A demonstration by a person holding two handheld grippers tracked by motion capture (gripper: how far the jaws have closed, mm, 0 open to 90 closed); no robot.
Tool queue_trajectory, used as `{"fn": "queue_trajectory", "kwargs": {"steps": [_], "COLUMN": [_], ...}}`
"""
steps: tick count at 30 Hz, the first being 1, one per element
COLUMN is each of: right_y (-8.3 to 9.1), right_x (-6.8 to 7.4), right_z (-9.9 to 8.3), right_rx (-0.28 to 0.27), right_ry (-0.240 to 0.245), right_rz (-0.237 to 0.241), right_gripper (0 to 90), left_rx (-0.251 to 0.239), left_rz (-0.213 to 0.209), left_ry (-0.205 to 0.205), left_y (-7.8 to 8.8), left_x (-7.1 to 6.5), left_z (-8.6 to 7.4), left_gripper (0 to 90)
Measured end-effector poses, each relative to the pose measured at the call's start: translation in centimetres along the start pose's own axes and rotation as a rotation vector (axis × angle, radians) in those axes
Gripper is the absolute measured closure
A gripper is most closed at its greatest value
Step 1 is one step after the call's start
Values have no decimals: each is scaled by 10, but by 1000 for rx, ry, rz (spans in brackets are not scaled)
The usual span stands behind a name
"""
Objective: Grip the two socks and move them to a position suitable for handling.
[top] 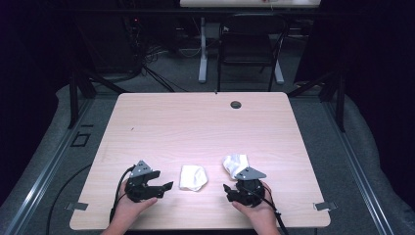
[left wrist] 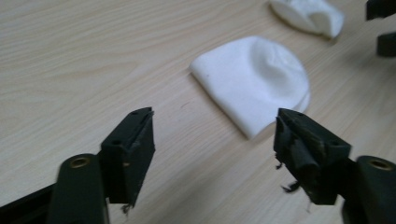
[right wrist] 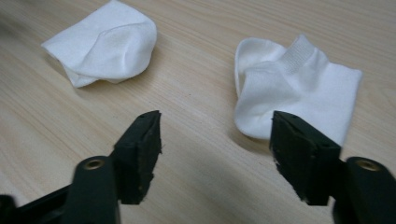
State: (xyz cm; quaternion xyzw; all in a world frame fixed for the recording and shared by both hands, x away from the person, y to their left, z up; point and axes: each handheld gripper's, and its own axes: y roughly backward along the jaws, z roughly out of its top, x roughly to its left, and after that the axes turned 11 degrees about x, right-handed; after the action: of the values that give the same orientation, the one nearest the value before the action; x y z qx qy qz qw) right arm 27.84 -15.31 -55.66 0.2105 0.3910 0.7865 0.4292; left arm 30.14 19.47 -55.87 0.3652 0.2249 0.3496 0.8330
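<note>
High view: the table (top: 195,122) carries two white socks near its near edge; no writing is legible anywhere. The folded sock (top: 192,177) lies between the grippers, apart from both. The second sock (top: 235,164) lies just beyond the right gripper (top: 230,192), whose grey plate covers part of it. The left gripper (top: 164,188) sits near the near-left corner. The far half of the table is bare. Left gripper view: the jaws stand wide, nothing between them; the folded sock (left wrist: 254,81) lies ahead, the second sock (left wrist: 308,16) is cut off by the top edge. Right gripper view: the jaws stand wide and empty; the second sock (right wrist: 294,88) lies ahead right, partly behind one jaw, the folded sock (right wrist: 105,44) ahead left.
</note>
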Motion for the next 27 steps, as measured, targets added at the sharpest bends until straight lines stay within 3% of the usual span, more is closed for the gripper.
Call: {"fn": "queue_trajectory", "kwargs": {"steps": [1,3,5,11,19,27], "right_y": [-1,-6,-9,-17,-16,-12], "right_x": [-2,-4,-5,-4,1,-3], "right_z": [-1,-4,-6,-3,-3,-2], "right_rx": [0,2,13,75,46,41], "right_ry": [2,-6,-13,-26,-35,-50], "right_rz": [8,8,-2,25,46,44], "right_gripper": [384,406,412,448,490,517], "left_rx": [18,25,20,18,15,0], "left_rz": [44,62,63,67,71,65], "left_ry": [-20,-21,-18,-4,-8,-13], "left_y": [-3,-4,-5,-5,-5,-6], "left_x": [0,0,1,4,2,-1], "left_z": [-1,-2,-2,-3,-4,-1], "left_gripper": [324,357,369,407,415,423]}}
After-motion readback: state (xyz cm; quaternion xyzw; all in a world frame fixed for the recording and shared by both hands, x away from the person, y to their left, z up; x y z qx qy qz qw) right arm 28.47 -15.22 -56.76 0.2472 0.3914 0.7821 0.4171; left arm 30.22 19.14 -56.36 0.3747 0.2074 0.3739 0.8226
